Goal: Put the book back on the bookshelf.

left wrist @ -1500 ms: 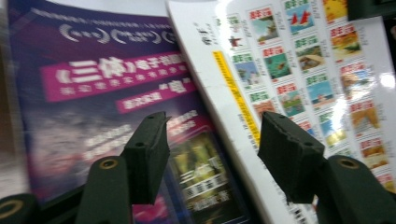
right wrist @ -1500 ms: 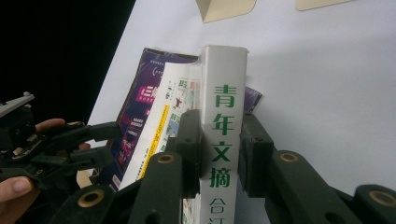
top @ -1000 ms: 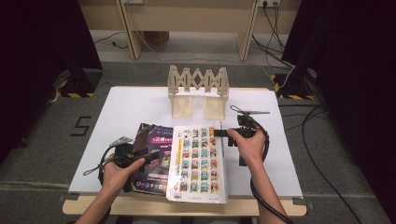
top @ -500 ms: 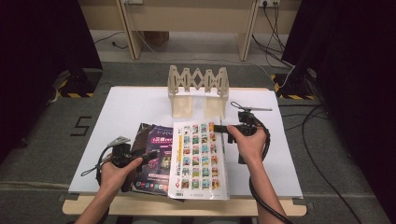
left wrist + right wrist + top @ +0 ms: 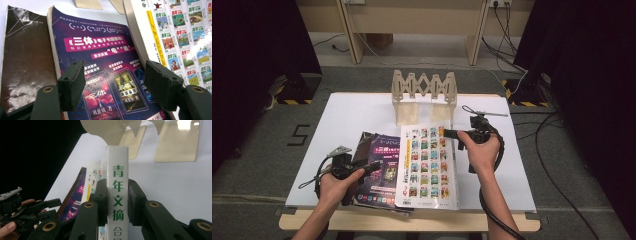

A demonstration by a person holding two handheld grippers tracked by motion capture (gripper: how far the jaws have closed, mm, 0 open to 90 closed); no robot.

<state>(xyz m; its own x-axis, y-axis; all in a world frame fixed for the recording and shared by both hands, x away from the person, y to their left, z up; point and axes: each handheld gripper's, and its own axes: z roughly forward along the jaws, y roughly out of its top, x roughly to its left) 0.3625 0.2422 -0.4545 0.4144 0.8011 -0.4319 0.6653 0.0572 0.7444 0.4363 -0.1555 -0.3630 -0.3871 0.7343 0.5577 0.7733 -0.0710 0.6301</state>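
Right gripper (image 5: 451, 133) pinching white book (image 5: 427, 167), left gripper (image 5: 374, 167) spread, over white table (image 5: 357, 112).

A thick white-spined magazine volume (image 5: 427, 167), its cover a grid of small pictures, lies tilted with its 3 o'clock edge raised, overlapping a purple-covered book (image 5: 382, 170) at its 9 o'clock.

Right gripper (image 5: 451, 134) clamped (raised slightly), left gripper (image 5: 373, 167) spread wide.
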